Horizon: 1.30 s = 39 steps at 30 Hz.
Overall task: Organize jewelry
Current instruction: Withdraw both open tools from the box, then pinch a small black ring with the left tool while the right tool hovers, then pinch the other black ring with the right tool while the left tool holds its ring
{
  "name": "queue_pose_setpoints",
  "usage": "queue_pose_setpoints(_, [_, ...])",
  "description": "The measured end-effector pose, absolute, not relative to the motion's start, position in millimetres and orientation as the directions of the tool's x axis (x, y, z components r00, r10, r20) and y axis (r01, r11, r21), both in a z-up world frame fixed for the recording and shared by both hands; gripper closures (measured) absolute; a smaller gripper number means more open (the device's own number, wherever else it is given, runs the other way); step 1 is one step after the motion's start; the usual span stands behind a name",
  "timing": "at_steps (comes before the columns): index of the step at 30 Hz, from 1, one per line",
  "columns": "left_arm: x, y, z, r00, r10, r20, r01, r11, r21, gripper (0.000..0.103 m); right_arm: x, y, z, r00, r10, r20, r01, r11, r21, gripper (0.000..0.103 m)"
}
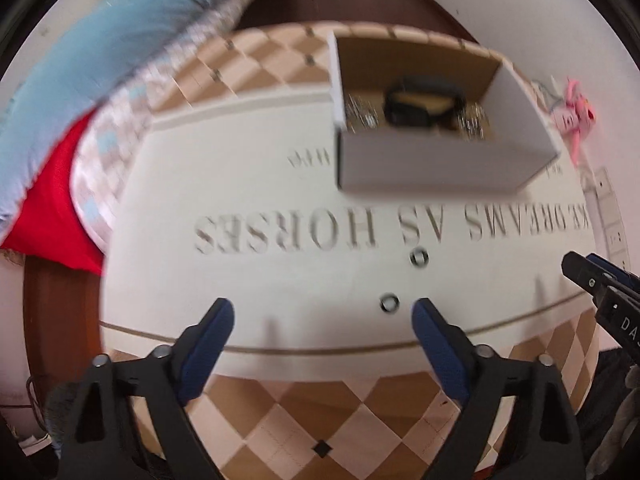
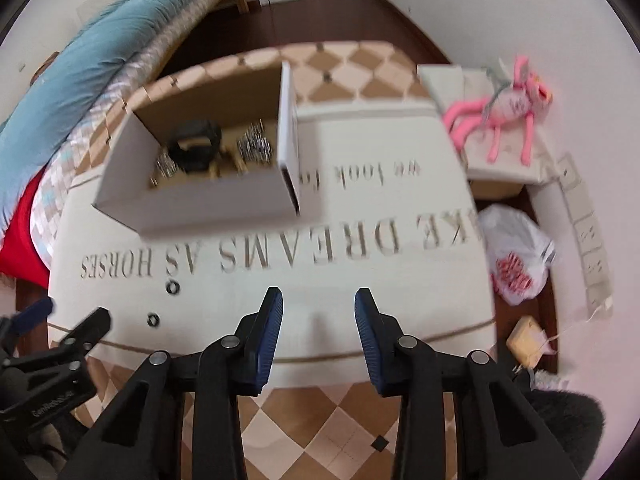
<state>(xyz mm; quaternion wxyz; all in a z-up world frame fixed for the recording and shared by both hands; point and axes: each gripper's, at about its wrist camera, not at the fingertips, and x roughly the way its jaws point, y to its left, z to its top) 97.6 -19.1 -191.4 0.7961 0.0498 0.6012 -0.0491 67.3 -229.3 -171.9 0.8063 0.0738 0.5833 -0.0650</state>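
Observation:
Two small silver rings lie on the cream cloth: the near ring point(image 1: 389, 303) point(image 2: 153, 319) and the far ring point(image 1: 419, 258) point(image 2: 172, 287). An open white cardboard box point(image 1: 432, 168) point(image 2: 208, 204) stands beyond them and holds a black watch point(image 1: 420, 106) point(image 2: 195, 145) and shiny jewelry pieces point(image 1: 362, 114) point(image 2: 256, 148). My left gripper point(image 1: 322, 316) is open and empty, the near ring just inside its right fingertip point(image 1: 426, 314). My right gripper point(image 2: 319, 300) is open and empty over bare cloth, right of the rings.
The cloth point(image 1: 248, 288) has printed lettering and a checkered border. Blue and red bedding point(image 1: 80, 80) lies at the left. A pink plush toy point(image 2: 508, 100), a plastic bag point(image 2: 516, 256) and boxes sit at the right.

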Motion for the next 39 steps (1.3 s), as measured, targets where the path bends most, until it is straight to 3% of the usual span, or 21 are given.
queue_pose_setpoints(2, [94.9,-22.8,-201.0,0.249,-0.036,-0.968,0.147,0.989,0.000,0.022,62.9,-230.4,-182.6,0.295,-0.023,-0.955,0.201,0.979,0.039,0.063])
queue_pose_setpoints(7, [91.4,-34.5,-210.8,0.237,-0.053,-0.970,0.170,0.985,-0.012,0.026,59.8,-233.7,-196.8,0.274,-0.020,-0.962,0.224,0.974,0.044,0.063])
queue_pose_setpoints(10, [91.0,-41.7,-216.0,0.232,-0.053,-0.971,0.189,0.982,-0.009,0.044,59.0,-236.1,-201.4,0.268,-0.016,-0.963,0.232,0.971,0.049,0.063])
queue_pose_setpoints(13, [91.0,-44.6,-223.6,0.208,-0.063,-0.976,0.197,0.980,-0.022,0.068,59.3,-236.2,-203.9,0.272,-0.017,-0.962,0.234,0.971,0.049,0.063])
queue_pose_setpoints(15, [91.3,-48.3,-223.7,0.221,-0.060,-0.973,0.209,0.978,-0.012,0.070,59.7,-235.8,-204.4,0.273,-0.017,-0.962,0.236,0.971,0.050,0.063])
queue_pose_setpoints(21, [96.1,-51.3,-224.3,0.233,-0.072,-0.970,0.238,0.971,-0.015,0.092,61.6,-234.7,-206.7,0.275,-0.017,-0.961,0.233,0.971,0.049,0.063])
queue_pose_setpoints(27, [103.8,-43.8,-218.9,0.244,-0.081,-0.966,0.221,0.975,-0.026,0.094,62.3,-229.2,-200.2,0.292,0.009,-0.956,0.219,0.973,0.076,0.063])
queue_pose_setpoints(32, [99.8,1.2,-207.7,0.278,-0.046,-0.959,0.150,0.989,-0.003,0.094,70.5,-206.1,-192.3,0.319,0.119,-0.940,0.144,0.974,0.172,0.063])
queue_pose_setpoints(39, [107.4,58.4,-213.3,0.268,0.018,-0.963,0.049,0.998,0.033,0.094,96.7,-138.1,-203.7,0.306,0.151,-0.940,0.014,0.987,0.163,0.062])
